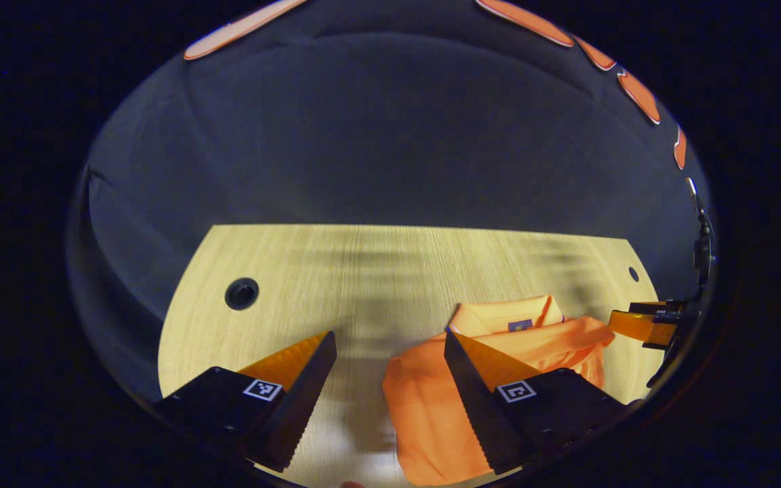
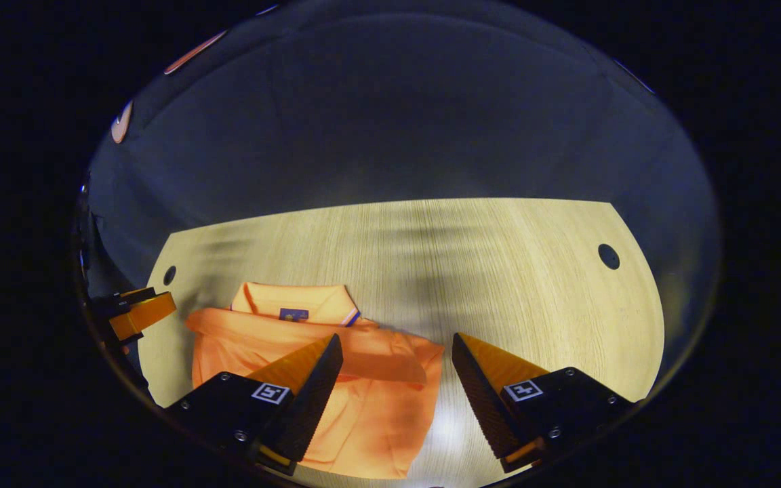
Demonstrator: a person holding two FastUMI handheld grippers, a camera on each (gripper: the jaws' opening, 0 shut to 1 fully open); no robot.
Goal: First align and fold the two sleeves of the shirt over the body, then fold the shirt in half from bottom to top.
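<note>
An orange polo shirt (image 1: 431,400) (image 2: 363,400) lies on the light wooden table (image 1: 377,271) (image 2: 499,271), collar away from me, its sleeves folded across the chest. My left gripper (image 1: 390,342) hovers open over the shirt's left edge, nothing between its fingers. My right gripper (image 2: 397,342) stands open above the shirt's right edge, also holding nothing. In the left gripper view the other gripper (image 1: 648,324) shows at the far right beside the shirt; in the right gripper view the other gripper (image 2: 136,313) shows at the far left.
Round cable holes sit in the tabletop (image 1: 241,293) (image 2: 609,256) (image 2: 169,274). The dark cloth wall rises behind the table's far edge. Bare wood stretches beyond the collar and to each side of the shirt.
</note>
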